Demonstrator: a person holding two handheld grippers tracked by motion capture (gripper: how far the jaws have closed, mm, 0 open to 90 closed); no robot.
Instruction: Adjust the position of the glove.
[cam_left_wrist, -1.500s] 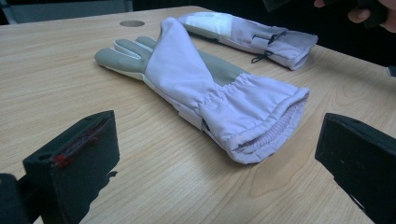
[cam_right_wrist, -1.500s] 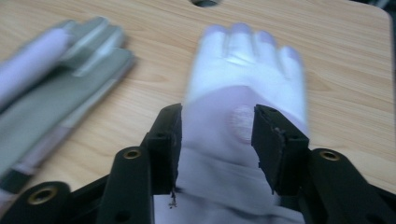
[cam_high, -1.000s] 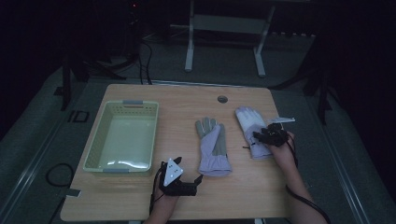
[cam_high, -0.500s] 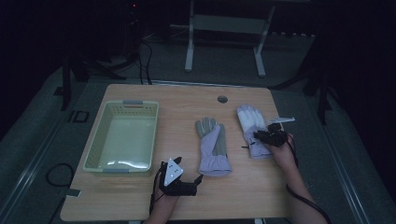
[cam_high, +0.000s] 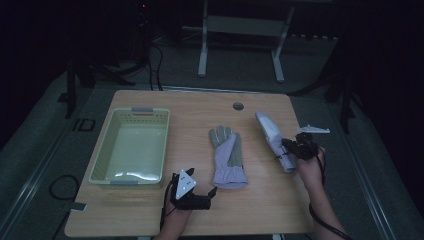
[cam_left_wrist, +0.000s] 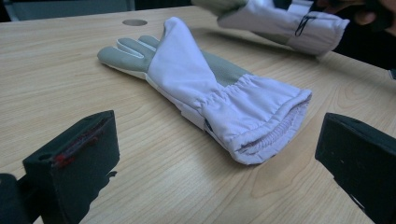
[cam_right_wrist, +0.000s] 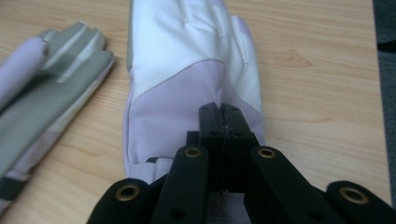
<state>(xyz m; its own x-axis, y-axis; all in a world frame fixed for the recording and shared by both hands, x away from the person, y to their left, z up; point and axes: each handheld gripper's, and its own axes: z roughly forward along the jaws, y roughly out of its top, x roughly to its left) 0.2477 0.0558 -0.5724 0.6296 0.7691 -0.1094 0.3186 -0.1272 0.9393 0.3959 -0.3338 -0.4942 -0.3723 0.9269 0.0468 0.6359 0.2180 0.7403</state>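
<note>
Right claw (cam_right_wrist: 223, 112) pinching smooth white glove (cam_right_wrist: 187, 70) | wood-grain table (cam_right_wrist: 308, 70)

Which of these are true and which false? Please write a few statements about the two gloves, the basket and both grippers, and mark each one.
1. The right gripper is shut on the right glove. True.
2. The left gripper holds the middle glove. False: its jaws stand open, the cuff lies between them untouched.
3. The basket holds one glove. False: it is empty.
4. The basket stands left of both gloves in the high view. True.
5. The middle glove lies flat on the table. True.
</note>
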